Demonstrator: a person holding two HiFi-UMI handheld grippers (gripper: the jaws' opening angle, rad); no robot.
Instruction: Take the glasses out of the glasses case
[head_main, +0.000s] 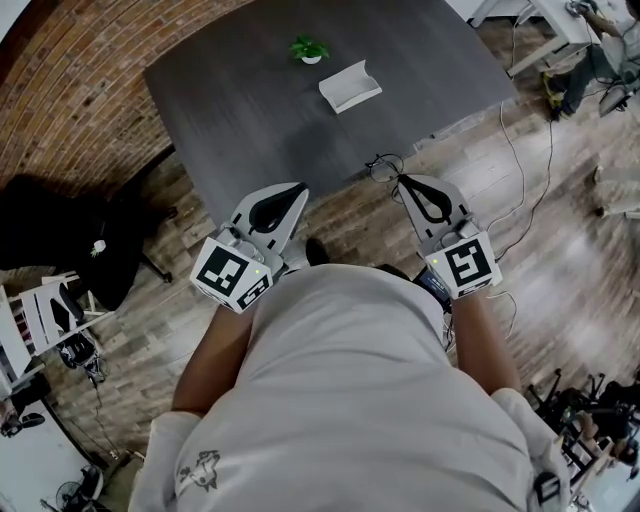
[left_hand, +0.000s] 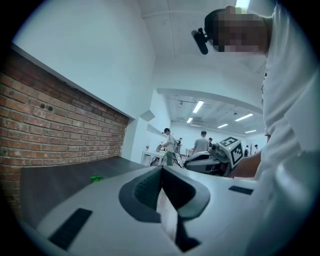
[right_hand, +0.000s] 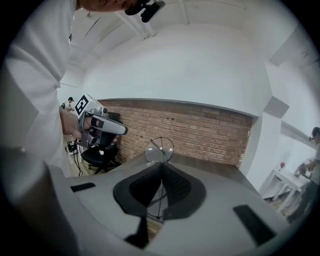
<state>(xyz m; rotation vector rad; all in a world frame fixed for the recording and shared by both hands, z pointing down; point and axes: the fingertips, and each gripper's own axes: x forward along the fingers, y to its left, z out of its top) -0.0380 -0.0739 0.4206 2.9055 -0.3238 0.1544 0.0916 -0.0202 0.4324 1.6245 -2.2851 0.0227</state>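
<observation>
The white glasses case (head_main: 350, 87) lies open and looks empty on the dark grey table (head_main: 250, 110), toward its far side. My right gripper (head_main: 403, 180) is shut on the thin wire glasses (head_main: 380, 168), held just off the table's near edge. In the right gripper view one round lens (right_hand: 160, 149) sticks up past the closed jaws of that gripper (right_hand: 161, 165). My left gripper (head_main: 298, 188) hangs beside it over the near table edge, jaws shut with nothing in them, as the left gripper view (left_hand: 161, 169) also shows. Both grippers are close to the person's body.
A small green plant (head_main: 309, 48) stands on the table left of the case. A black chair (head_main: 90, 240) sits by the brick wall (head_main: 70, 90) at the left. Cables (head_main: 520, 180) trail over the wooden floor at the right. Several people (left_hand: 170, 145) stand far off.
</observation>
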